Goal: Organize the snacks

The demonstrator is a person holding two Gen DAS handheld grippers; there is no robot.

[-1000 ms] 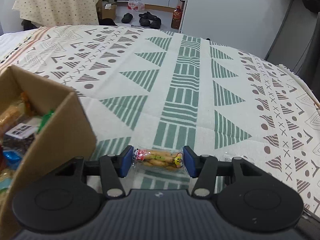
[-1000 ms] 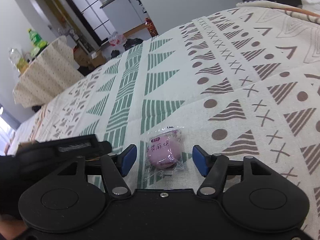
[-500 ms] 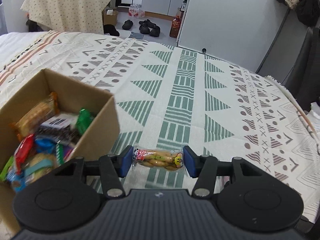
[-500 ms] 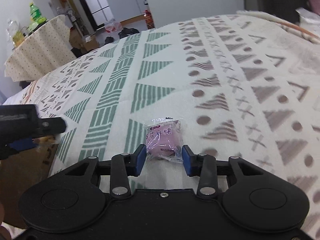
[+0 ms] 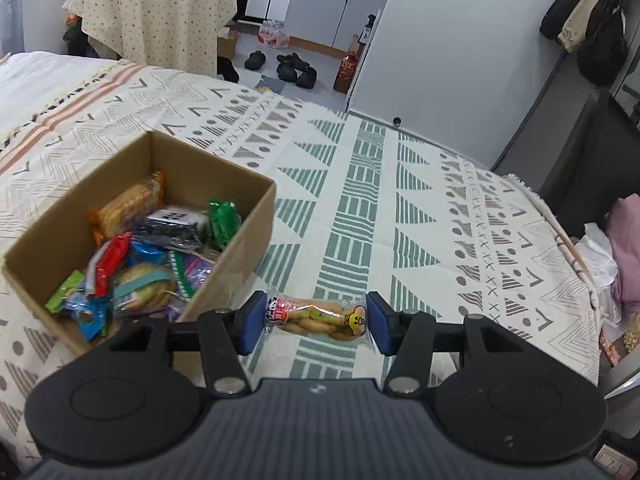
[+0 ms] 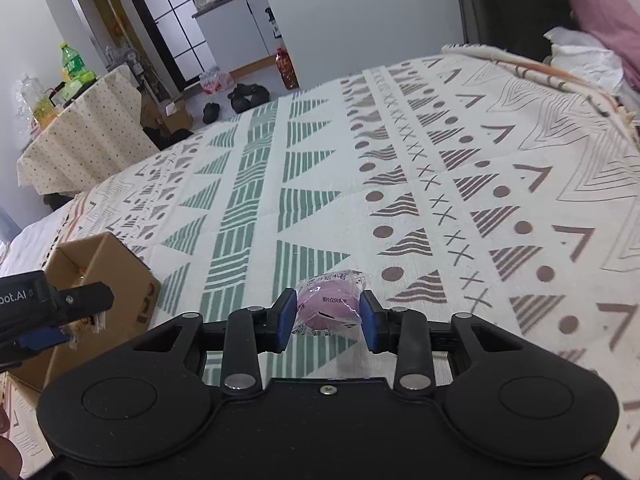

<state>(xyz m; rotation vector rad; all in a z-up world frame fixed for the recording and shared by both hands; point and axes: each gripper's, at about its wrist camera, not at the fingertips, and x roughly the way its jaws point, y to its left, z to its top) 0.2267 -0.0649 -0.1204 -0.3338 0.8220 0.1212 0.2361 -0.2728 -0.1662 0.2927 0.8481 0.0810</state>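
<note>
My left gripper [image 5: 316,323] is shut on a clear packet of golden biscuit sticks [image 5: 320,314], held lengthwise between its blue pads and lifted above the cloth. The open cardboard box [image 5: 256,220] stands just left of it, filled with several wrapped snacks [image 5: 140,256]. The jaws of my right gripper [image 6: 327,320] are closing on a round purple sweet in a clear wrapper [image 6: 326,304]; both pads press its sides and it hangs above the cloth. In the right wrist view the box [image 6: 120,276] is at the far left, with my left gripper [image 6: 66,318] in front of it.
A cloth with green and brown geometric patterns [image 5: 360,208] covers the surface. Beyond its far edge lie shoes [image 5: 292,68] on the floor and a table under a dotted cloth [image 5: 160,20]. Pink and white fabric [image 5: 616,248] is piled at the right edge.
Both grippers have risen. The left carried the biscuit packet up beside the box, whose contents now show. The right gripper's jaws closed on the purple sweet and lifted it off the cloth.
</note>
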